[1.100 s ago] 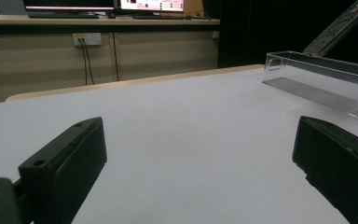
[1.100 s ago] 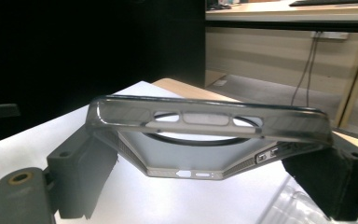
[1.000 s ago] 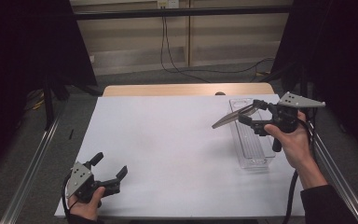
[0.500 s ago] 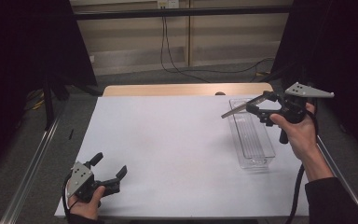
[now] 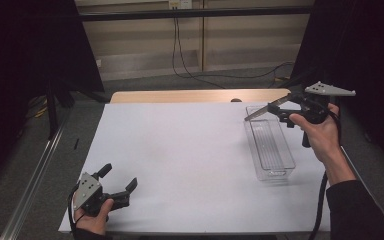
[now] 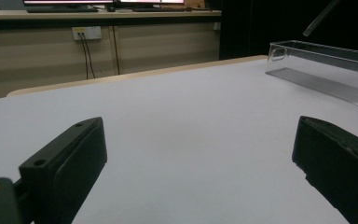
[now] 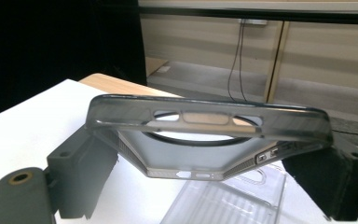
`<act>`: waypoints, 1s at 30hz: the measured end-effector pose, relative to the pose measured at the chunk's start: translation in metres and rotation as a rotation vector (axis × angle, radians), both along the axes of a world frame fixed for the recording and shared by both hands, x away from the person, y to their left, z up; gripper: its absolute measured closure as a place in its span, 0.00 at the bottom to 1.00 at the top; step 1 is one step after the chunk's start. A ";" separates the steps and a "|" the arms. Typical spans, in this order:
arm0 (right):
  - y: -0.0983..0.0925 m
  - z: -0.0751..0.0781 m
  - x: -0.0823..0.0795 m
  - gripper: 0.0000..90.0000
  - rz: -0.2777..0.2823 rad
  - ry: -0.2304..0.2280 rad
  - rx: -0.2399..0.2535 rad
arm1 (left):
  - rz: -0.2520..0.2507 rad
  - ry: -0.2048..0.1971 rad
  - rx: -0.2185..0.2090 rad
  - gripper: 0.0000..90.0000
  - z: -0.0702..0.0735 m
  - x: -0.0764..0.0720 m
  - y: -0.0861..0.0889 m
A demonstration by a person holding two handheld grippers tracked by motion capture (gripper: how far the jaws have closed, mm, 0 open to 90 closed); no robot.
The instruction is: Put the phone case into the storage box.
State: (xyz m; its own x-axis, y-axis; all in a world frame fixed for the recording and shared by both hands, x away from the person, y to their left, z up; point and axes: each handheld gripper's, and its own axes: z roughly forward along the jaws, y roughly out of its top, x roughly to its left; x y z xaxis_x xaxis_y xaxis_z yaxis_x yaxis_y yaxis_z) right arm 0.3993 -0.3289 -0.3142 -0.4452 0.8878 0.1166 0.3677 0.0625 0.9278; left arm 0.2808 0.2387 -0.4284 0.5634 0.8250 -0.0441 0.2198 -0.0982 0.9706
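The right gripper (image 5: 280,111) pinches a smoky translucent phone case (image 7: 200,135) across its width, both jaws pressed on its side edges. In the high view the case (image 5: 262,108) juts toward 9 o'clock from the jaws, held nearly flat with a slight upward tilt, in the air above the far end of the clear tray (image 5: 275,172). From the centre of the white sheet (image 5: 180,150) that spot lies at about 2 o'clock. In the right gripper view the tray (image 7: 223,205) sits below and beyond the case, with a clear gap between them.

A second ago the case hung lower and closer to the person, over the tray's middle; half a second ago it had risen and drifted toward 1 o'clock. Now it is higher again and nearer the tray's far rim. So the case has been lifted up and away from the tray, which looks empty. My judgement is that the case is being taken out rather than put in, and that the carry is under way, with no set-down place evident.

The left gripper (image 5: 117,187) rests at 7 o'clock on the sheet, jaws spread wide with nothing between them, and has not shifted across the three frames. Its own view shows the bare sheet (image 6: 177,130) and the tray (image 6: 321,60) far off at 2 o'clock.
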 end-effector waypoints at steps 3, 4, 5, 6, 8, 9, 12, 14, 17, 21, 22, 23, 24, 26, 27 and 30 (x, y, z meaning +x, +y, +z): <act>-0.001 0.001 0.003 0.13 -0.016 0.006 -0.009 | -0.003 0.001 -0.004 0.03 0.000 0.000 0.000; -0.002 0.001 0.004 0.13 -0.022 0.007 -0.011 | -0.002 -0.001 -0.001 0.03 0.000 0.000 0.000; -0.002 0.001 0.005 0.13 -0.027 0.008 -0.016 | -0.001 0.000 0.003 0.03 0.000 0.000 0.001; -0.002 0.002 0.006 0.13 -0.033 0.011 -0.018 | -0.002 0.000 0.004 0.03 0.000 0.000 0.001; -0.003 0.002 0.009 0.13 -0.044 0.014 -0.025 | -0.002 0.003 -0.002 0.03 0.000 0.000 0.000; -0.003 0.002 0.010 0.13 -0.050 0.019 -0.025 | -0.007 0.007 -0.008 0.03 0.000 0.000 0.000; -0.002 -0.001 0.014 0.13 -0.058 0.029 -0.042 | -0.009 0.002 -0.004 0.03 0.001 -0.001 -0.001; -0.003 -0.003 0.016 0.13 -0.067 0.036 -0.053 | -0.007 0.004 -0.005 0.03 0.001 -0.001 -0.001; -0.004 -0.005 0.019 0.13 -0.082 0.046 -0.067 | -0.006 0.006 -0.001 0.03 0.000 -0.001 -0.001; -0.005 -0.009 0.023 0.13 -0.096 0.060 -0.095 | -0.009 0.003 0.001 0.03 0.001 0.000 -0.002; -0.005 -0.010 0.024 0.13 -0.096 0.062 -0.102 | -0.009 0.002 0.006 0.03 0.000 0.000 -0.001; -0.005 -0.011 0.025 0.13 -0.096 0.068 -0.105 | -0.007 0.002 0.007 0.03 0.000 0.000 -0.001; -0.005 -0.012 0.026 0.13 -0.100 0.071 -0.109 | -0.005 0.003 0.003 0.03 0.000 0.000 -0.002; -0.005 -0.014 0.028 0.13 -0.109 0.076 -0.114 | -0.023 0.015 0.001 0.03 0.000 0.001 -0.001; -0.005 -0.015 0.029 0.13 -0.114 0.079 -0.118 | -0.021 0.014 0.013 0.04 0.000 0.001 0.000; -0.003 -0.018 0.032 0.13 -0.125 0.089 -0.124 | -0.017 0.010 0.012 0.03 0.000 0.002 0.001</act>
State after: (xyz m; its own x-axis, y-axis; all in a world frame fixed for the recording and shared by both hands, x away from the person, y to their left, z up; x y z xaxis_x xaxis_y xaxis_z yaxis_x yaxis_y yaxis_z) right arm 0.4316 -0.3318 -0.3322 -0.3231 0.9456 0.0366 0.4602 0.1232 0.8792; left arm 0.2825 0.2393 -0.4284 0.5767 0.8160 -0.0397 0.2275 -0.1136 0.9671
